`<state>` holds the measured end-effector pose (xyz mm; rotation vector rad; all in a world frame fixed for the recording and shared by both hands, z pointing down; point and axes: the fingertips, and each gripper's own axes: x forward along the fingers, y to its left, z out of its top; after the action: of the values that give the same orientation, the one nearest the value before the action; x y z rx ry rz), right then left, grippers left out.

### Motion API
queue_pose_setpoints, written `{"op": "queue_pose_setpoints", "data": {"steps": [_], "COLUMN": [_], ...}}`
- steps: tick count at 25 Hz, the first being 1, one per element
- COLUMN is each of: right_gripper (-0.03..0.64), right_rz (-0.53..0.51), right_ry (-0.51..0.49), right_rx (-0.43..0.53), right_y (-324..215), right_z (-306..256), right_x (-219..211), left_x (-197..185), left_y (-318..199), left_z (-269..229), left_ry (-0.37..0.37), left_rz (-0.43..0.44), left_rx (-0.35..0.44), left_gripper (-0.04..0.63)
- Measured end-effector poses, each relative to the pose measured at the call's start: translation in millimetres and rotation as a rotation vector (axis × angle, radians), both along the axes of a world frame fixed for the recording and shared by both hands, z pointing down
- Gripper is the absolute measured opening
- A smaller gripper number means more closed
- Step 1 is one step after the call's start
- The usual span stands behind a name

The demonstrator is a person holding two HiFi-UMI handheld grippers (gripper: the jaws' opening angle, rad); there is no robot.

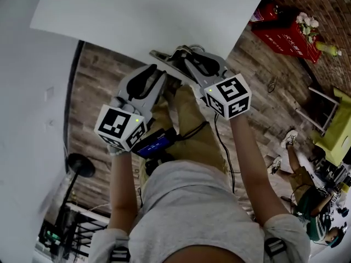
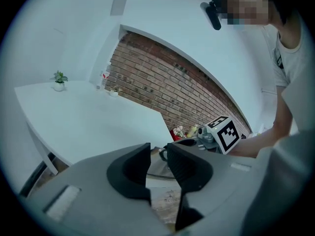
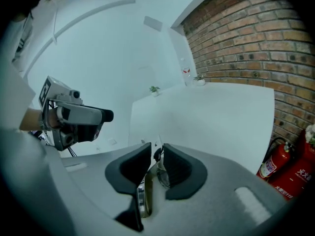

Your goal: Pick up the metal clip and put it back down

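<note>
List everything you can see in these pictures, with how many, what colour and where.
metal clip: one, silver, at the table's near edge
table: one, white, ahead of the person
potted plant: one, green in a white pot, on the table's far corner
brick wall: one, red-brown, behind the table
fire extinguisher: one clear, red, by the brick wall
floor: one, brown wood planks, below the table
left tongs: one, grey with black pads, jaws apart, beside the right tongs
right tongs: one, grey with black pads, closed on the metal clip
</note>
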<state>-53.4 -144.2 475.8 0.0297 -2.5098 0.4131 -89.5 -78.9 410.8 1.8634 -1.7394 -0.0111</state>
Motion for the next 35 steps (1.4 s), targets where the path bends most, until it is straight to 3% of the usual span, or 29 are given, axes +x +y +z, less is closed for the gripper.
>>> {"op": "queue_pose_setpoints", "data": {"steps": [3, 7, 18, 28, 35], "right_gripper": [0.067, -0.006, -0.003, -0.003, -0.003], "right_rz": [0.060, 0.141, 0.327, 0.447, 0.473], "right_ry": [-0.032, -0.070, -0.162, -0.271, -0.286], "right_rx": [0.046, 0.131, 0.269, 0.297, 0.350], "right_y": [-4, -7, 5, 27, 40], "right_z": [-15, -39, -103, -152, -173], "right_x": [2, 9, 42, 48, 61], "left_x": [-4, -14, -14, -26, -23], "left_y": [1, 2, 3, 22, 34], "left_z": [-7, -19, -70, -115, -131], "left_ry": [-0.031, -0.091, -0.192, -0.237, -0.260], "left_rz": [0.015, 0.026, 0.155, 0.200, 0.217], "left_rx": [0.007, 0.015, 0.132, 0.228, 0.252], "left_gripper": [0.080, 0.006, 0.011, 0.011, 0.011]}}
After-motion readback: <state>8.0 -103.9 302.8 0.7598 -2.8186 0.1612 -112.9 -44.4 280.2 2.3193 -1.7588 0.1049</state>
